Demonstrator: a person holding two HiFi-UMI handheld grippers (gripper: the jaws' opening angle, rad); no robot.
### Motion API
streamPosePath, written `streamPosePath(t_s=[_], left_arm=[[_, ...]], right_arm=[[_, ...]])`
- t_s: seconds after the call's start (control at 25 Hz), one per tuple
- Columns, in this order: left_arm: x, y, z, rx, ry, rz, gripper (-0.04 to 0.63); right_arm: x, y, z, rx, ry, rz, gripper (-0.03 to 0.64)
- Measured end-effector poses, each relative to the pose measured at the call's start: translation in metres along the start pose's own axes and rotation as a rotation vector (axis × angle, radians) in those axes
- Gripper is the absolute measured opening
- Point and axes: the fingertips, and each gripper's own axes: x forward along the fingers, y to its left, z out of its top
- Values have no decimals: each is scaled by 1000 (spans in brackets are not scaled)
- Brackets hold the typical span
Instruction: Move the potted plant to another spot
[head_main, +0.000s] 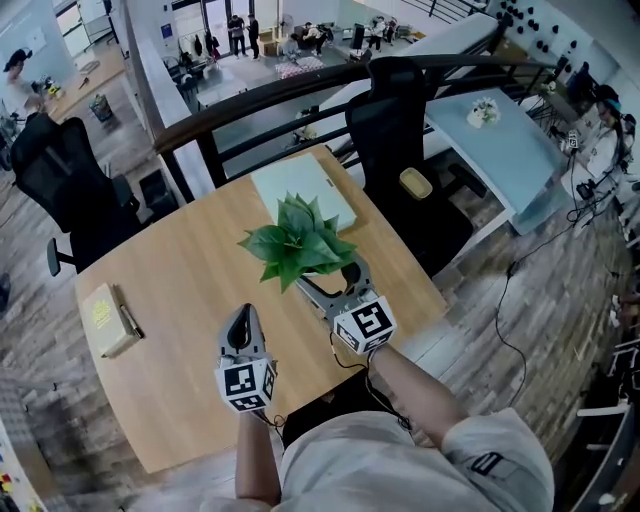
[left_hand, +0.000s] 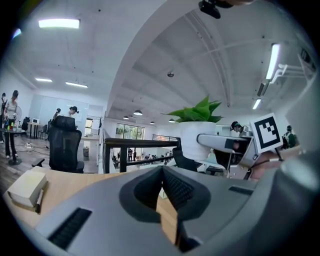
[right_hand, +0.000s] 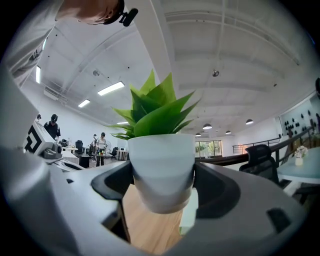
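Green potted plant (right_hand: 160, 165) is being pinched by the right gripper (right_hand: 162, 186) over the wooden table (head_main: 190, 300); the left gripper (left_hand: 161, 186) is hovering nearby, jaws pressed together.

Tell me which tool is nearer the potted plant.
Right. The right tool is shut on the potted plant; the left tool, shut and empty, is apart from it, nearer the person.

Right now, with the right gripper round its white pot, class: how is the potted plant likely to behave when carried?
The pot narrows downward, so it probably wedges between the jaws of the right gripper rather than dropping. Its smooth wall could slip. The leaves stand tall above the grip, so it may tip if tilted.
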Motion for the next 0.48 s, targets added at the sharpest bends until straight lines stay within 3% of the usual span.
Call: streamPosePath(t_s=[0.48], left_arm=[[23,-81,31,42,-32,31,12]], right_arm=[[-53,-57,42,-4,-87,97,394]])
